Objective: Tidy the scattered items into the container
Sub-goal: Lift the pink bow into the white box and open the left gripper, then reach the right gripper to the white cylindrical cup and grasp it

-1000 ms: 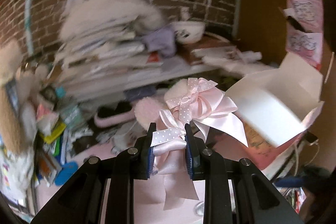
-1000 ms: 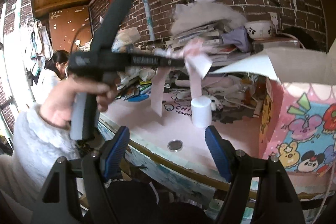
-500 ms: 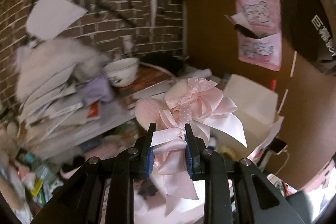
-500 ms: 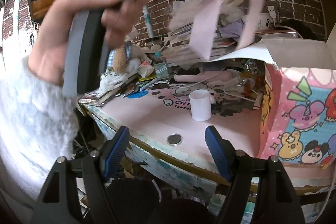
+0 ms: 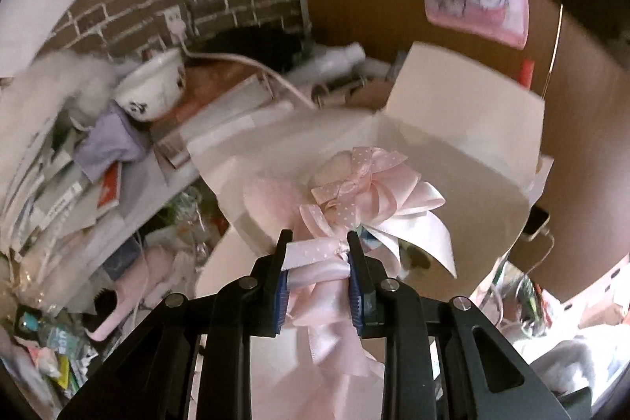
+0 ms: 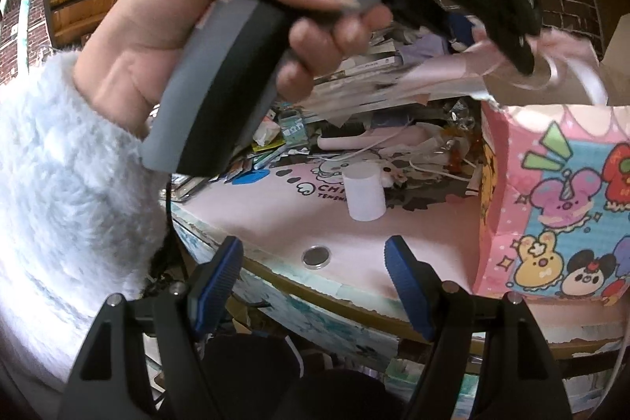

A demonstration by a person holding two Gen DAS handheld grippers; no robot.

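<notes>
One container, a pink cartoon-printed box (image 6: pixel 559 199) with pale flaps: since a second ago it has come from off to the side to directly ahead of the left gripper (image 5: pixel 317 262), so release looks near. One pink ribbon bow (image 5: pixel 366 195), pinched between those jaws, hangs over the opening. One white cup (image 6: pixel 364 195) and one small round disc (image 6: pixel 316 256) lie ahead of the right gripper (image 6: pixel 315 282), whose jaws are spread and hold nothing.
</notes>
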